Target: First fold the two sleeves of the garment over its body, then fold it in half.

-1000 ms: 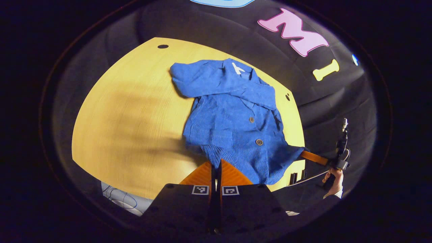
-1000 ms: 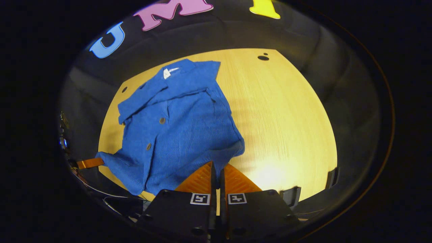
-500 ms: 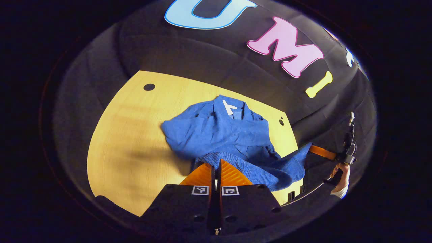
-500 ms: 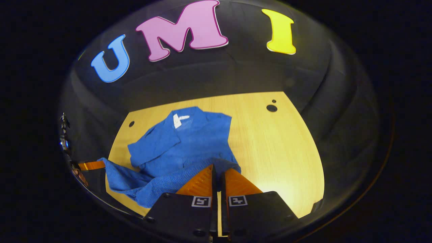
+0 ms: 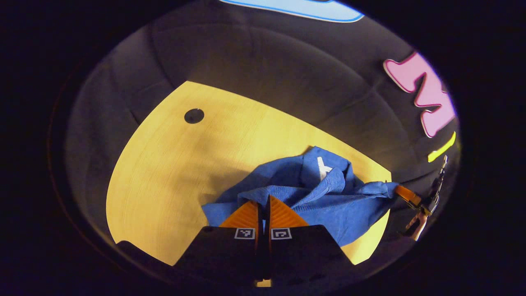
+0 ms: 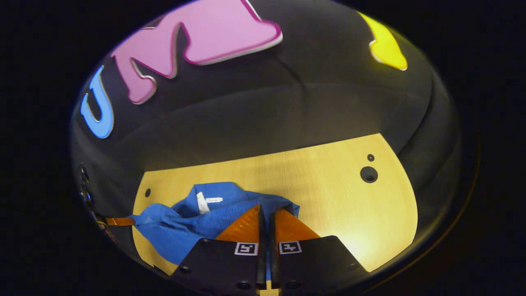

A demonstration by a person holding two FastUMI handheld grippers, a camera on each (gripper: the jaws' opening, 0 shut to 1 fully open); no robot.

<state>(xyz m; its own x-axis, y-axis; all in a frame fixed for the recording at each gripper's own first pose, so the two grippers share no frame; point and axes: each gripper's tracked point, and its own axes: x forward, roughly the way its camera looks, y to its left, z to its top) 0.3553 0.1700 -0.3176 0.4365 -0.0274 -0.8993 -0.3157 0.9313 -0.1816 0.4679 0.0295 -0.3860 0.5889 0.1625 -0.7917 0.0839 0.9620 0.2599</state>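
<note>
Carried up and over since a second ago: the hem edge of the blue garment [image 5: 328, 197], then low near the front of the table with the buttoned front spread open, now lifted toward the collar so the buttons are covered and the white neck label [image 5: 322, 167] sits just past the raised edge. Pinched on that hem at two points: left gripper [image 5: 264, 207] with its orange fingers pressed together on the ribbed edge, right gripper [image 6: 266, 218] likewise closed on blue cloth in the right gripper view. Also visible in the left gripper view, far right: the other gripper's orange finger [image 5: 404, 193] biting the hem's corner, with a hand [image 5: 415, 226] below it. Stretched between the two grips, nearly taut, the hem running crosswise; the garment itself bunched on the yellow table [image 5: 164, 172], toward its far edge by the black wall. Judged as the half-fold under way, sleeves apparently already tucked in, though hidden under the lifted layer. Key relation for what follows: collar lying straight ahead of both finger pairs and just beyond the held edge, hem's long axis square to the direction of travel, both grippers about equally near. Likely needed: forward and down together, then release.
</note>
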